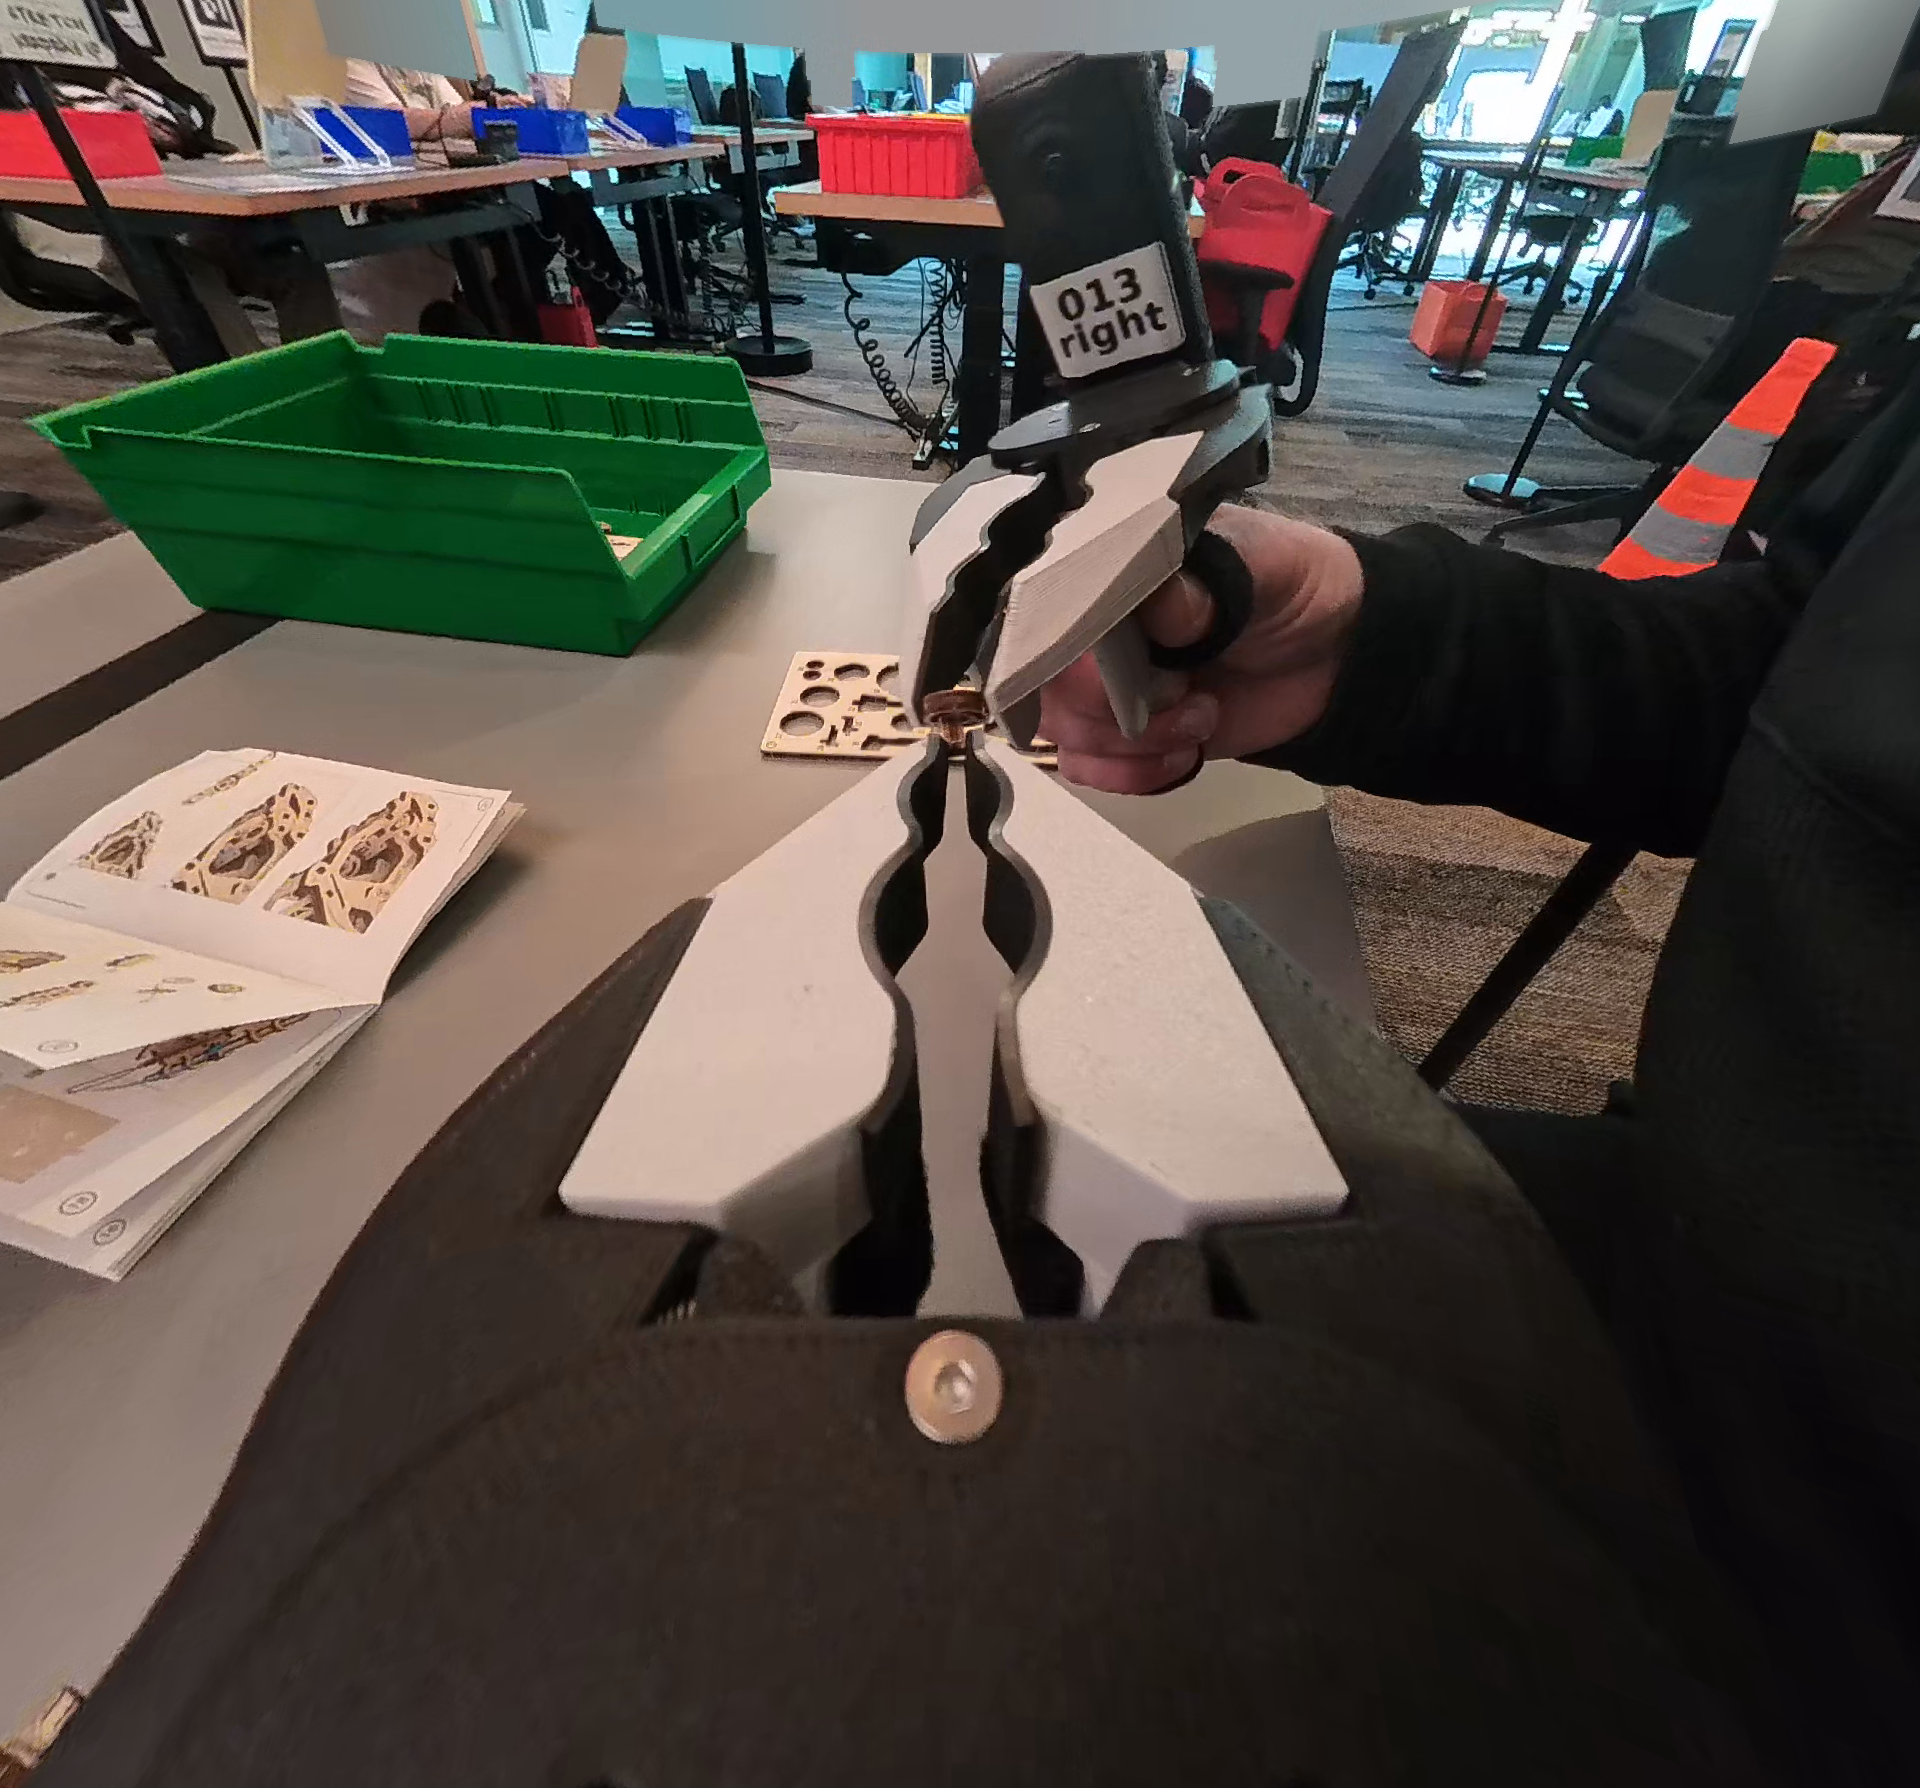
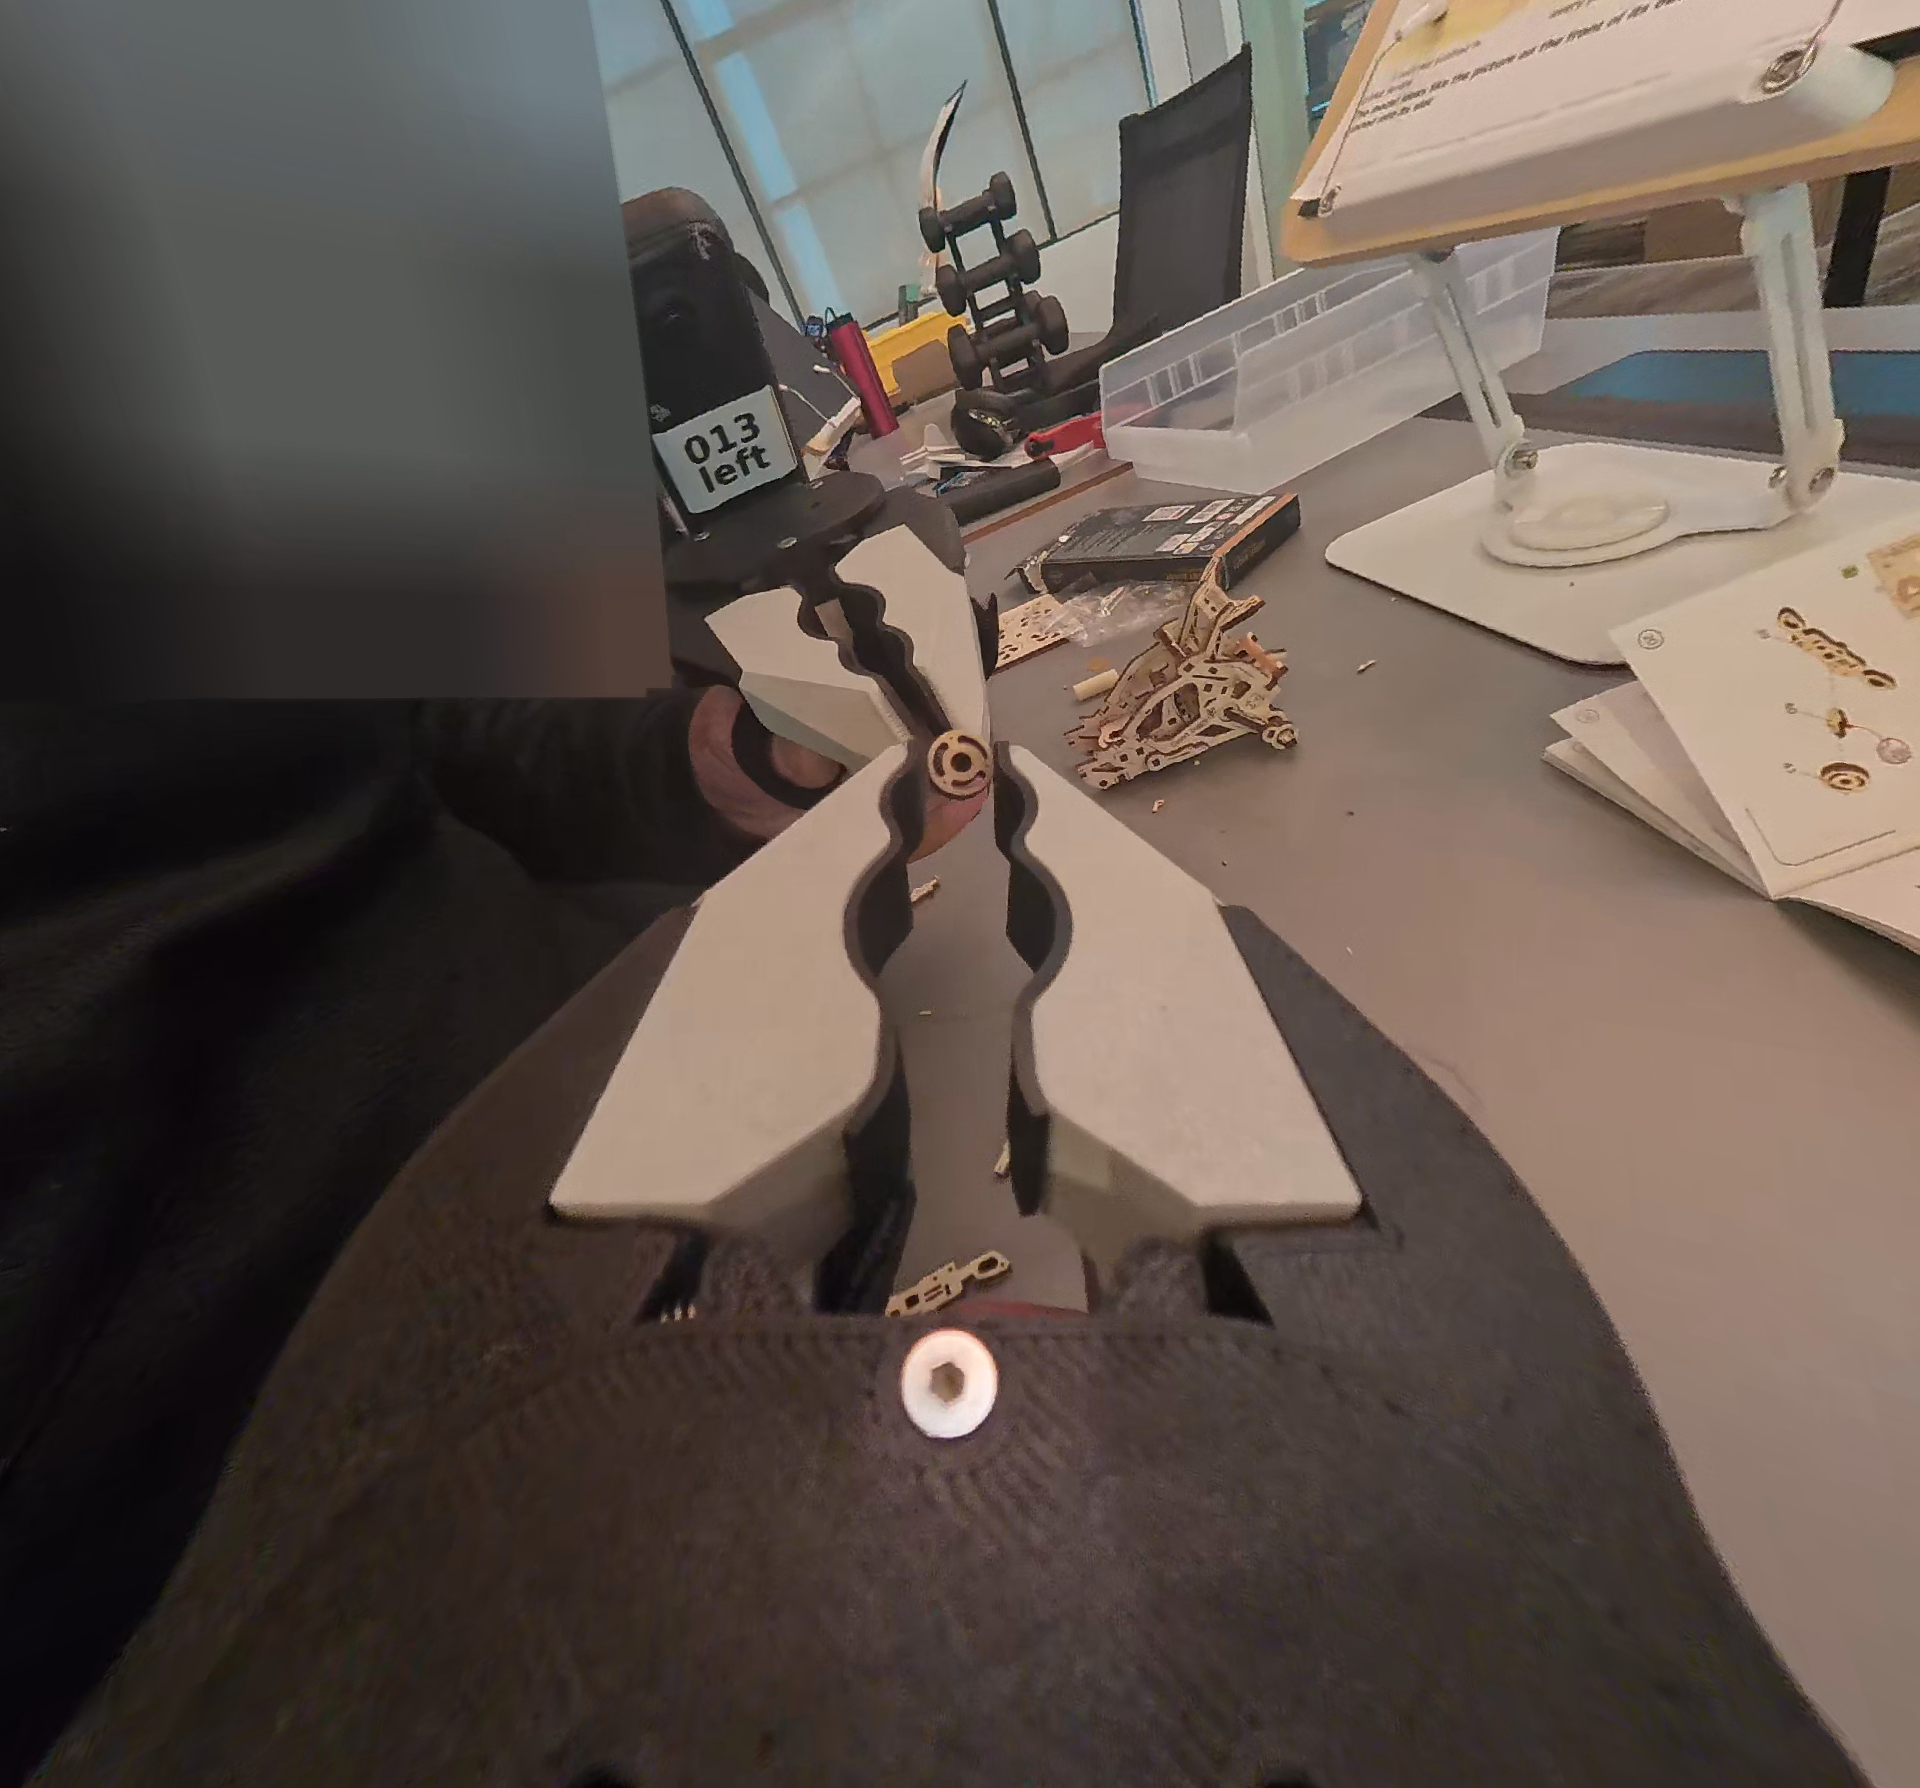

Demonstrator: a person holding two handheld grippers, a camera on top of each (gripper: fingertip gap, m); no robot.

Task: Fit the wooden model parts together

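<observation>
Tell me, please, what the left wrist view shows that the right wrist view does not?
Only the left wrist view shows the green plastic bin and the flat punched-out wooden sheet. Only the right wrist view shows the partly built wooden model, the black cardboard box and the white tilted stand. Both show the small round wooden disc held where the hand-held grippers meet, and the grey table.

L gripper (image 1: 954,751) & R gripper (image 2: 951,772) tip-to-tip, fingers nearly closed, both hand-held.

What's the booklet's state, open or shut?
Open: the booklet lies flat, illustrated pages spread either side of the fold.
</observation>
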